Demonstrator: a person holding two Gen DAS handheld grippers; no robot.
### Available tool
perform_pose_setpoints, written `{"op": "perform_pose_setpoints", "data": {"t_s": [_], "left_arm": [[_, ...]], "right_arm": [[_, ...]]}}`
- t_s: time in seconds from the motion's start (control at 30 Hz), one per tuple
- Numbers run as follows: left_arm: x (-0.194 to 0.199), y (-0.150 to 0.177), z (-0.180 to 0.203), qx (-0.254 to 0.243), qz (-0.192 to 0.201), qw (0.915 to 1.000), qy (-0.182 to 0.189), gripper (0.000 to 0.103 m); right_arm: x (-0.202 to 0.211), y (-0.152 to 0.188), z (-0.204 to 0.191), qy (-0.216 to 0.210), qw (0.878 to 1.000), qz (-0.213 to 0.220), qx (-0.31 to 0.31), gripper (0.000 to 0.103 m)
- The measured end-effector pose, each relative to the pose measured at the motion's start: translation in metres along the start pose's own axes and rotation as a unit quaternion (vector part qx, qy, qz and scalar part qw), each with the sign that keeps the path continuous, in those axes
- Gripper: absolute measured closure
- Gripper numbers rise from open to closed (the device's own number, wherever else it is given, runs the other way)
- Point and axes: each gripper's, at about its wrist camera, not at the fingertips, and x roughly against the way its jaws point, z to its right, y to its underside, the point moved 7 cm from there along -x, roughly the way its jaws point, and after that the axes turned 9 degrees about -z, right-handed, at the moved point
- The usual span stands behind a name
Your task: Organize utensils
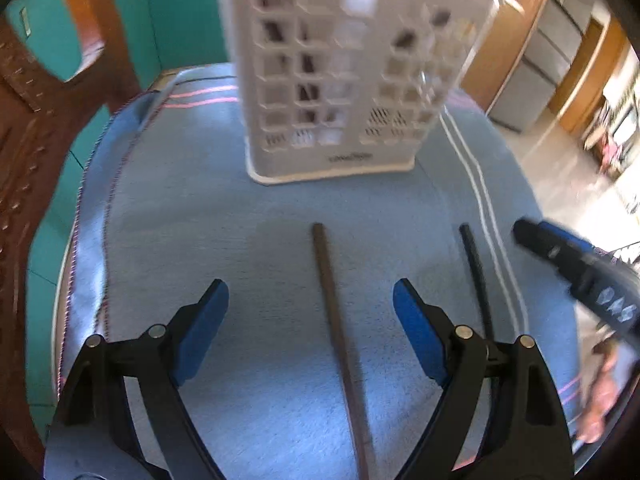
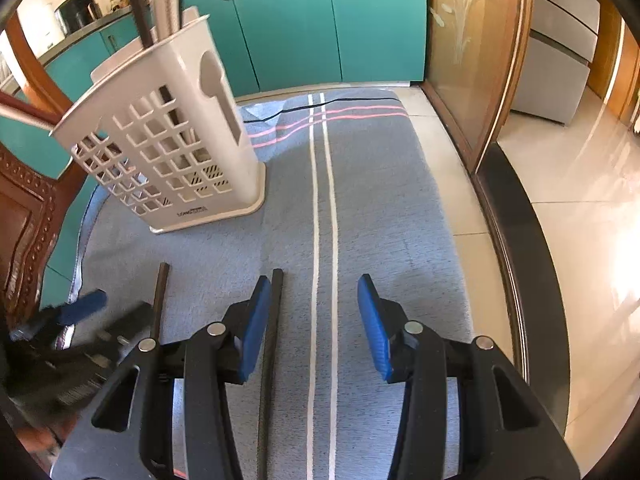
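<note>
A: Left wrist view. Left gripper [image 1: 310, 320] spread wide, nothing pinched. Brown stick [image 1: 340, 344] lies on the blue cloth [image 1: 180, 208] between the jaws, long axis running from bottom centre up toward the white holder [image 1: 340, 92] at top centre.

B: And the black stick [image 1: 474, 276]?

A: Right of the brown one, roughly parallel, outside the left jaws. Right wrist view: right gripper [image 2: 312, 320] part open, empty; black stick [image 2: 272, 344] sits just outside its left pad, not between the fingers.

B: So each hand is nearest its own stick?

A: My reading, yes. Left only needs to drop and close; right must shift toward frame left first.

B: Anything unclear?

A: Lower ends of both sticks are hidden under the gripper bodies. Left view is blurred; the holder's contents are dark shapes behind the grid, not identifiable.
</note>
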Motion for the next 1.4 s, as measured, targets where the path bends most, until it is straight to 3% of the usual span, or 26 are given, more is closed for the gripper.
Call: {"op": "perform_pose_setpoints", "data": {"t_s": [0.1, 0.17, 0.2, 0.27, 0.33, 0.37, 0.43, 0.63, 0.83, 0.97, 1.1, 1.17, 1.2, 1.23, 1.27, 1.4], "left_arm": [[-0.011, -0.002, 0.002, 0.000, -0.008, 0.9999, -0.009, 0.019], [-0.013, -0.004, 0.003, -0.014, 0.000, 0.9995, -0.030, 0.026], [-0.012, -0.004, 0.004, -0.017, 0.004, 0.9995, -0.027, 0.032], [-0.009, -0.005, 0.007, -0.027, 0.003, 0.9993, -0.025, 0.062], [-0.006, -0.002, 0.008, -0.034, -0.002, 0.9992, -0.021, 0.080], [-0.004, 0.000, 0.006, -0.034, -0.003, 0.9992, -0.021, 0.087], [-0.002, 0.005, 0.003, -0.032, -0.008, 0.9992, -0.021, 0.091], [0.001, 0.010, -0.003, -0.035, -0.009, 0.9990, -0.025, 0.090], [-0.001, 0.005, -0.002, -0.034, -0.007, 0.9988, -0.034, 0.078], [-0.003, 0.002, -0.006, -0.028, -0.007, 0.9989, -0.037, 0.063], [-0.003, 0.001, -0.008, -0.026, -0.009, 0.9990, -0.035, 0.063], [-0.003, 0.001, -0.008, -0.022, -0.012, 0.9993, -0.029, 0.070], [-0.001, 0.002, -0.009, -0.021, -0.013, 0.9993, -0.027, 0.076], [0.000, 0.002, -0.010, -0.018, -0.013, 0.9994, -0.025, 0.092], [0.000, 0.001, -0.012, -0.010, -0.014, 0.9997, -0.018, 0.093], [0.013, 0.000, -0.017, 0.005, 0.003, 1.0000, 0.000, 0.096]], "right_arm": [[0.003, -0.001, 0.004, -0.003, 1.000, 0.002, -0.006, 0.058], [0.003, -0.001, 0.005, -0.003, 1.000, 0.000, -0.007, 0.058], [0.003, -0.001, 0.006, -0.003, 1.000, -0.001, -0.006, 0.058], [0.001, 0.000, 0.005, -0.002, 1.000, -0.005, -0.004, 0.057], [-0.001, 0.001, 0.005, 0.000, 1.000, -0.009, -0.001, 0.056], [-0.002, 0.001, 0.004, 0.000, 1.000, -0.012, 0.001, 0.056], [-0.003, 0.002, 0.000, -0.001, 1.000, -0.014, 0.005, 0.056], [-0.006, 0.005, -0.017, 0.002, 0.999, -0.017, 0.034, 0.055], [-0.028, 0.010, -0.027, 0.038, 0.997, -0.034, 0.057, 0.055], [-0.041, 0.010, -0.028, 0.058, 0.995, -0.042, 0.066, 0.055], [-0.043, 0.010, -0.033, 0.068, 0.994, -0.035, 0.079, 0.055], [-0.043, 0.009, -0.034, 0.065, 0.994, -0.035, 0.080, 0.059], [-0.044, 0.009, -0.035, 0.060, 0.994, -0.035, 0.081, 0.071], [-0.043, 0.009, -0.038, 0.056, 0.994, -0.035, 0.084, 0.078], [-0.043, 0.009, -0.041, 0.055, 0.994, -0.036, 0.089, 0.092], [-0.039, 0.010, -0.049, 0.028, 0.995, -0.040, 0.084, 0.096]]}}
